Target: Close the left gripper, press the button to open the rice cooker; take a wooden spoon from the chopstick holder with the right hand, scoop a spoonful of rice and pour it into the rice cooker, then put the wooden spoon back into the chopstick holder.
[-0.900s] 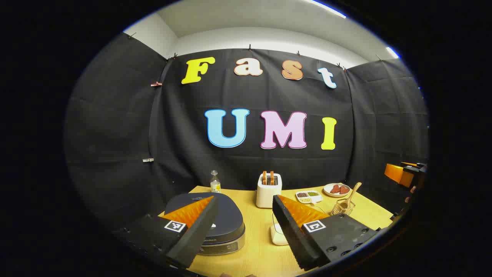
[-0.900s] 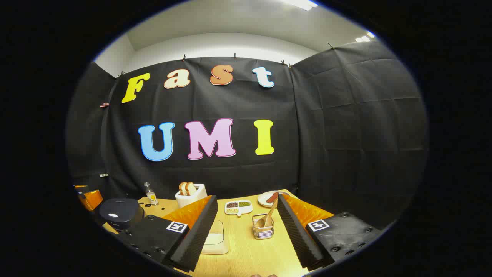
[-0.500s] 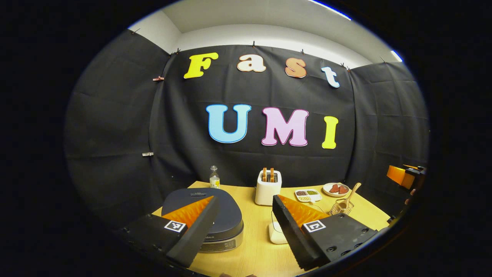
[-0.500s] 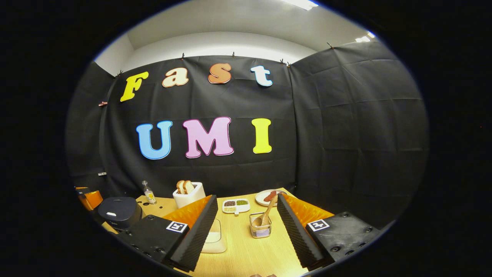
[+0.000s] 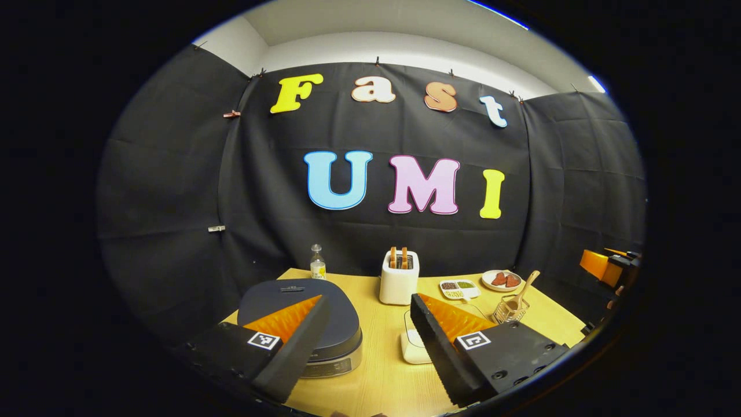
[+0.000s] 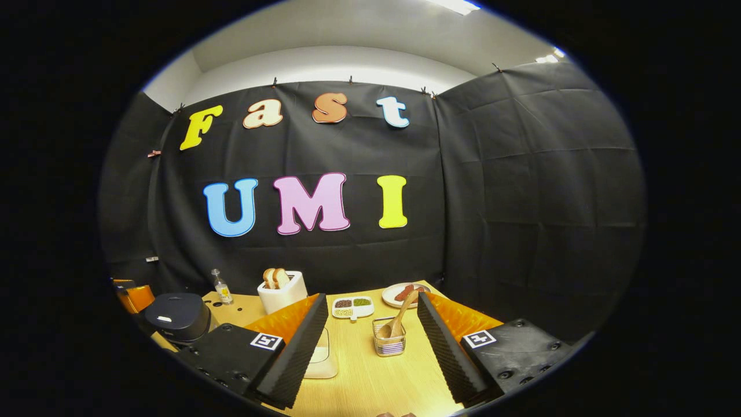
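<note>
Both tools hang above the near edge of the tabletop (image 5: 376, 376), each with its fingers spread wide apart and nothing between them. In the left gripper view the left tool (image 5: 365, 341) sits over the dark rice cooker (image 5: 324, 301), whose lid is shut; compared with 0.9 s ago the cooker and the things behind it lie a little higher in that view. Beside the cooker, to the right, lies a white container (image 5: 412, 347). In the right gripper view the right tool (image 6: 370, 347) faces the chopstick holder (image 6: 389, 343), with the wooden spoon (image 6: 396, 321) standing tilted in it; both have drawn slightly higher in that view than 0.9 s ago. Far back stand a toaster (image 6: 281, 292), a bottle (image 6: 219, 286), a divided dish (image 6: 353, 306) and a plate (image 6: 399, 295).
</note>
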Motion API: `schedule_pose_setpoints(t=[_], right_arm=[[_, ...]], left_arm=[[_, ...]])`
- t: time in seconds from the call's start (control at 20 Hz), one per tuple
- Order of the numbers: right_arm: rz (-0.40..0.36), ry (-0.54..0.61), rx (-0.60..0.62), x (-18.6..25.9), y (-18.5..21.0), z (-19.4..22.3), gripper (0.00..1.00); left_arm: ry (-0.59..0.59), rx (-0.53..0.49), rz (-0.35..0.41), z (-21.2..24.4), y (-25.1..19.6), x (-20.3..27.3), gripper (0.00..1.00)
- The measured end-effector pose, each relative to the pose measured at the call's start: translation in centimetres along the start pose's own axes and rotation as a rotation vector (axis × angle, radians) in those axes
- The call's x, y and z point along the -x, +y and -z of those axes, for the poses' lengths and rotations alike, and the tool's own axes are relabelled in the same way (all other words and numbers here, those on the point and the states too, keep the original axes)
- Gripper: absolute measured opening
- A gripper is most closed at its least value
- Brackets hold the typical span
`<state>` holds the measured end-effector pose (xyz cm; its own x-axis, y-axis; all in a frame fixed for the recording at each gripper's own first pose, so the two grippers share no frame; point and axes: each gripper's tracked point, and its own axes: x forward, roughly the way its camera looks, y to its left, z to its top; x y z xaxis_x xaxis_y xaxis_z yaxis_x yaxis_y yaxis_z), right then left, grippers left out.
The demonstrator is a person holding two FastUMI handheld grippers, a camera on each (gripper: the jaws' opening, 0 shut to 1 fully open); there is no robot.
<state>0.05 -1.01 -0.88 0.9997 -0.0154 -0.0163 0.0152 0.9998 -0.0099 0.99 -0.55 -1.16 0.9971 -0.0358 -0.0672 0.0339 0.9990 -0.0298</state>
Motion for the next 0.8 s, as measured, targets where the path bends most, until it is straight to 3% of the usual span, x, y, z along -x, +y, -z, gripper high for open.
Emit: schedule_pose_setpoints(t=[0.3, 0.5, 0.7, 0.8], right_arm=[[-0.025, 0.002, 0.001, -0.8, 0.8, -0.1, 0.97], [-0.029, 0.004, -0.002, -1.2, 1.3, 0.0, 0.97], [-0.014, 0.01, -0.011, -1.0, 1.3, 0.4, 0.97], [-0.007, 0.019, -0.007, -0.8, 1.0, 0.9, 0.97]], left_arm=[[0.04, 0.025, -0.024, -0.9, 2.4, -1.3, 0.94], [0.092, 0.051, -0.049, -1.3, 5.6, -2.2, 0.79], [0.153, 0.062, -0.042, -0.8, 8.2, -3.1, 0.48], [0.198, 0.078, -0.03, 0.2, 9.1, -3.6, 0.24]])
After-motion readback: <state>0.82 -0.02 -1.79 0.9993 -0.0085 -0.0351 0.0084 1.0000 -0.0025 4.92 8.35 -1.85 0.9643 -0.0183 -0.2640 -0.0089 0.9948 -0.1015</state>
